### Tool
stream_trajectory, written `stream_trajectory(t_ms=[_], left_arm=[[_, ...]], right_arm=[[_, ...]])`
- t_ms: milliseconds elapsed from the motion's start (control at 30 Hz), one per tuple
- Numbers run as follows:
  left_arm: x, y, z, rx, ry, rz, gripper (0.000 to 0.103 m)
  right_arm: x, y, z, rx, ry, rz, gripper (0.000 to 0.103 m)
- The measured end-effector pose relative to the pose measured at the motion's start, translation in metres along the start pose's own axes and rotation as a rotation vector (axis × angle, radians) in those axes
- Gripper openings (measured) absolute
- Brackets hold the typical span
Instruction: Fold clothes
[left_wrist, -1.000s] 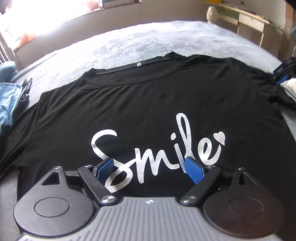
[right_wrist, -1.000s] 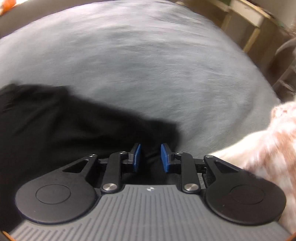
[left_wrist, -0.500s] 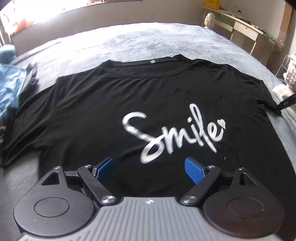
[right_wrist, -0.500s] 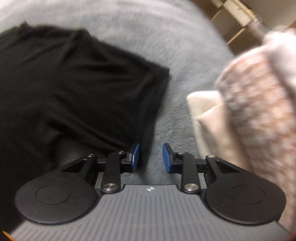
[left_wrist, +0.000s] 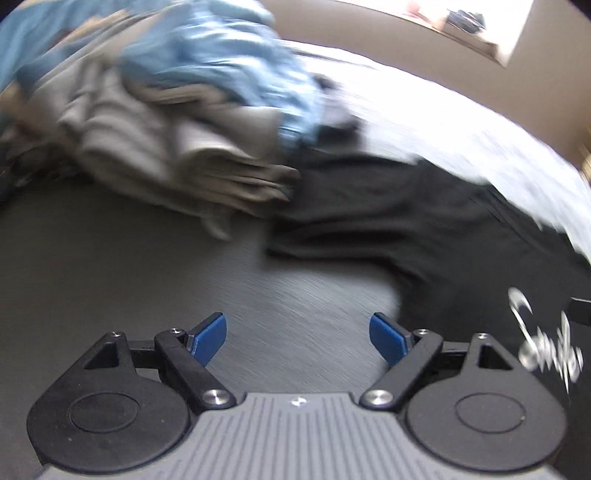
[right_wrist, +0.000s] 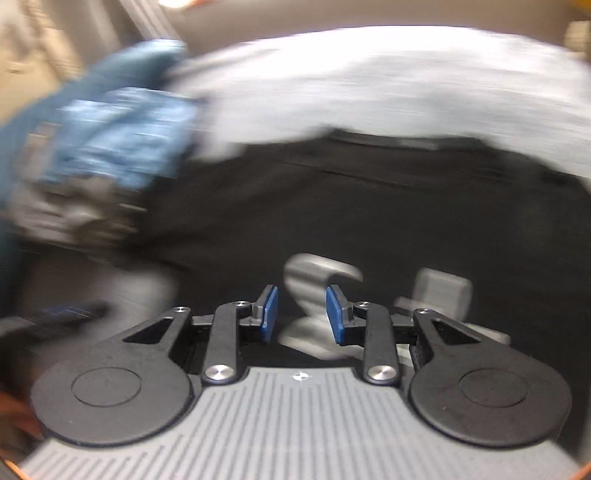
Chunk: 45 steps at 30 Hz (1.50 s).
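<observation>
The black T-shirt (left_wrist: 461, 236) lies spread flat, print side up, on the grey bedspread (left_wrist: 280, 317). In the left wrist view it fills the frame from about 1 to 4 o'clock of the left gripper (left_wrist: 297, 338), with one sleeve (left_wrist: 314, 229) reaching toward 12 o'clock and stopping just short of the pile. In the right wrist view the shirt runs across the frame from 9 to 3 o'clock, its collar edge at the far side, so the body's long axis seems to run away from the right gripper (right_wrist: 301, 314), which hovers directly over the print.

That settles the nearer arm: the right one is over the shirt's middle, while the left sits over bare bedspread off the shirt's sleeve side. Any grasp on that sleeve would fall to the left gripper, with the cloth up and to its right.

Left tongs stand wide apart, holding nothing. Right tongs stand narrow but parted, with nothing between them that I can make out; both views are smeared by motion.

Writing: white script (left_wrist: 546, 347) at 3 o'clock in the left view, too blurred here to read surely; it looks like "Smile". In the right view only blurred white strokes (right_wrist: 317, 280) show.

At 10 to 12 o'clock of the left gripper is a pile of grey cloth (left_wrist: 177, 147) and blue cloth (left_wrist: 221, 55), touching the sleeve's far edge.
</observation>
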<state>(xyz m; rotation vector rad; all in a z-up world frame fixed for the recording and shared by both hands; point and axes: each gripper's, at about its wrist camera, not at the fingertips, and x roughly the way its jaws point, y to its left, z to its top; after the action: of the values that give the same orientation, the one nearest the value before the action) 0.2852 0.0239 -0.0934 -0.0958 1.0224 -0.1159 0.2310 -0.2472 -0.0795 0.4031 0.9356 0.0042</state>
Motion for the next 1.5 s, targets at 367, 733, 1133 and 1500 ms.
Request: stream_trajectory(t_ms=[367, 733, 1133, 1500], left_arm=[[0.042, 0.030, 0.034, -0.121, -0.019, -0.068, 0.059], [0.061, 0.033, 0.034, -0.048, -0.007, -0.080, 0.044], [0.061, 0.018, 0.025, 0.040, -0.049, -0.029, 0.029], [0.024, -0.012, 0.025, 0.081, -0.153, -0.062, 0.006]], right_arm=[[0.142, 0.106, 0.097, 0.046, 0.148, 0.197, 0.028], [0.213, 0.141, 0.116, 0.021, 0.221, 0.085, 0.038], [0.240, 0.152, 0.108, -0.081, 0.231, -0.029, 0.027], [0.189, 0.118, 0.115, -0.047, 0.097, 0.087, 0.002]])
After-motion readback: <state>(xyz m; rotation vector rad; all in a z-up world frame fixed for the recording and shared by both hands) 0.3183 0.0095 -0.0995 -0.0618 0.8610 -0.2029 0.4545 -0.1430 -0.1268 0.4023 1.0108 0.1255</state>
